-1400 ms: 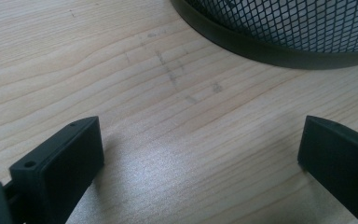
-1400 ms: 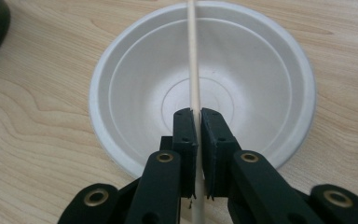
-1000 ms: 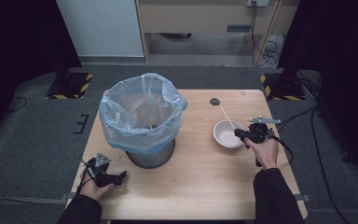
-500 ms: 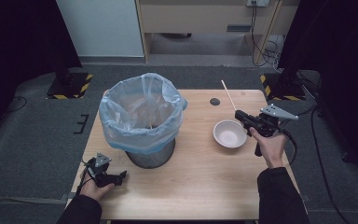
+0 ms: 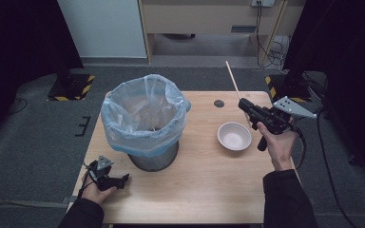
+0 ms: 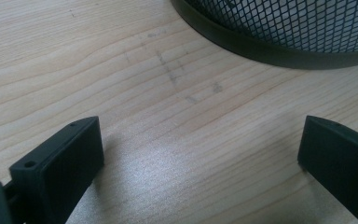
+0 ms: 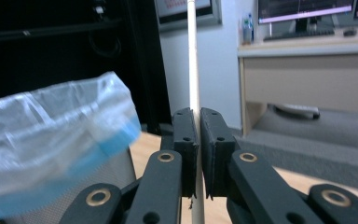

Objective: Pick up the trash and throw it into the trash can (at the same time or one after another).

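the wooden table [image 5: 204,190] is taking up most of the high view, sitting on grey carpet with dark gear around it. on its left half a black mesh bin [image 5: 154,159] is standing upright, lined with a pale blue plastic bag [image 5: 142,118] that's folding over the rim. right of the bin, well apart from it, a small white bowl [image 5: 234,136] is sitting upright on the wood.

the right gripper [image 5: 244,105] is hanging above the table just beside the bowl's far right side, its jaws pointing toward the bin. in the right gripper view they're pinching fully closed on a thin pale stick [image 7: 194,70], which is running straight up between the pads and poking out above and below them. from above the stick is slanting up and away over the table's far edge.

the left gripper [image 5: 121,179] is resting at the table's near left corner, close to the bin's base. its jaws are standing wide apart with nothing but bare wood between them.
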{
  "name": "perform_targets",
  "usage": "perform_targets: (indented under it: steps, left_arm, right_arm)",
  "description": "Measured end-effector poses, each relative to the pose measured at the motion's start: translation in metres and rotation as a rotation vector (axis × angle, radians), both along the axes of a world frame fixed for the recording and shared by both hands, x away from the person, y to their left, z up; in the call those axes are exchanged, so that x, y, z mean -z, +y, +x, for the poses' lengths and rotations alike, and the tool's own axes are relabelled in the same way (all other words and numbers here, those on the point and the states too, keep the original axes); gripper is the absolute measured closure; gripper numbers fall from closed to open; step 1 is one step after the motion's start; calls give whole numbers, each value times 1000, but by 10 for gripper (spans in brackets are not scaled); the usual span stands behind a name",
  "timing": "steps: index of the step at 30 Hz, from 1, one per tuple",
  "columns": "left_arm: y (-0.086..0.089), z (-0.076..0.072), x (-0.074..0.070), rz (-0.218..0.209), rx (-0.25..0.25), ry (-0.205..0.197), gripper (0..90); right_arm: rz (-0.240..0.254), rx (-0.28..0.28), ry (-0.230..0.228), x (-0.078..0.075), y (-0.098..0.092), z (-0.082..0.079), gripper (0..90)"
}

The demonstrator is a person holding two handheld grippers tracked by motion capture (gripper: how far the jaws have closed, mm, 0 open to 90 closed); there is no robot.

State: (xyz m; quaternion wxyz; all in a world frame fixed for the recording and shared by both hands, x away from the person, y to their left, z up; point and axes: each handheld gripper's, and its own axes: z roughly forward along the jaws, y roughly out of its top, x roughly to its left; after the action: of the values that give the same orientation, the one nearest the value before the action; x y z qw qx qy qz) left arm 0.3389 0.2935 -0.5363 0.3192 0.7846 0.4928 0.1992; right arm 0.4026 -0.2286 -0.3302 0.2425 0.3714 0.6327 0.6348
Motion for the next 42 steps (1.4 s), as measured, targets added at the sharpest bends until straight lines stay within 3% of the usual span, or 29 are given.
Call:
perform_targets:
  steps: [5,21,36,42]
  left_arm:
    - [0,0,0,0,0,0,0]
    - [0,0,0,0,0,0,0]
    - [0,0,0,0,0,0,0]
    - [0,0,0,0,0,0,0]
  right_arm:
    - [18,-24,-56,-21,12,-2,860]
    - [30,-85,-131,-64,49,-2,860]
    - [28,-152,-165,-87,93,3,860]
    - [33,-179,-168,-89,107,5,861]
